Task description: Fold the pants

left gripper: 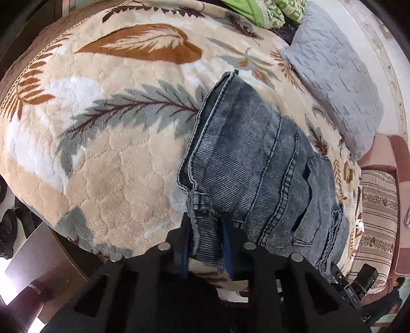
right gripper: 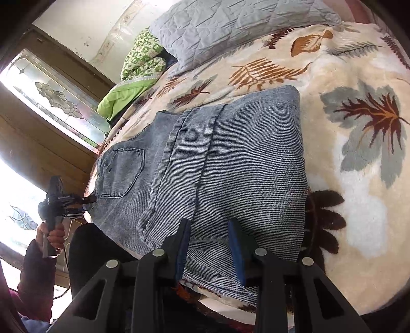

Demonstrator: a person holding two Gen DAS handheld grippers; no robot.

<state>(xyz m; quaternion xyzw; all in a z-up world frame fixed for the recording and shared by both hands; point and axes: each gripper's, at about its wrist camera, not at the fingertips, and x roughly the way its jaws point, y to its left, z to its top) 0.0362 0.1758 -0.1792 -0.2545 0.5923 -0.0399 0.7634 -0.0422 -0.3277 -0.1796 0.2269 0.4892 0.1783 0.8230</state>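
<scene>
On the bed, one pair of grey-blue pants lies folded on a leaf-patterned blanket, seen from the left wrist. One left gripper has its two fingers clamped on the waistband edge nearest the camera. One grey pillow and one green quilt lie at the far side. A striped cushion shows only here.

From the right wrist, the pants show a back pocket. One right gripper holds its two fingers pinched on the near cloth edge. Only here a window and one hand gripping the left tool appear.
</scene>
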